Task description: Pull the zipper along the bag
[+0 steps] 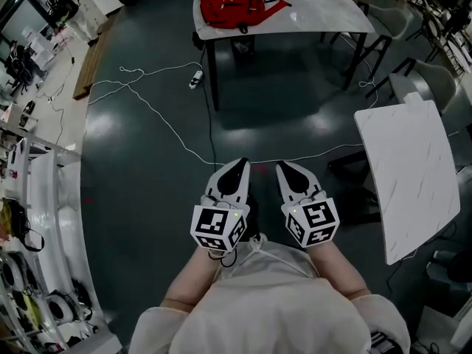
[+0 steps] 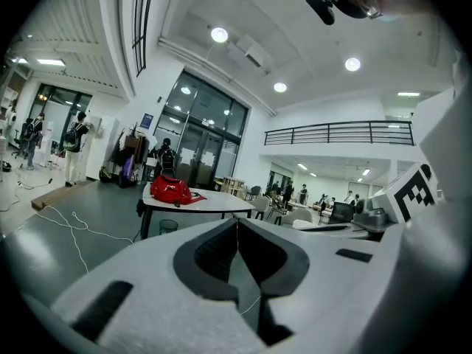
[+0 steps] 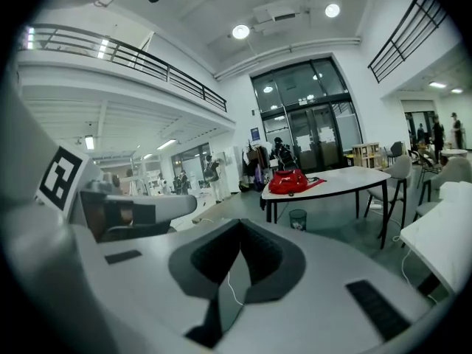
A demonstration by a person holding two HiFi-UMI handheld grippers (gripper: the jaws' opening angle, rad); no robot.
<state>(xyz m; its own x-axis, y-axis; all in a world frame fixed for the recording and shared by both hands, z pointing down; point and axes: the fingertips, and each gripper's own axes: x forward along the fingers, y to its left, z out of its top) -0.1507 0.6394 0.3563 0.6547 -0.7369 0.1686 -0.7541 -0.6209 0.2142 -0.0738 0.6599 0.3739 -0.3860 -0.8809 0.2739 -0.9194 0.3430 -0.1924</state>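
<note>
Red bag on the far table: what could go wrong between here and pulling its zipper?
1. The white cable snakes over the floor between you and the table; it could catch a foot.
2. The left gripper and right gripper are both shut and empty; they must open before any grasp.
3. The red bag lies loose near the table's edge; pulling without bracing might drag it.
</note>
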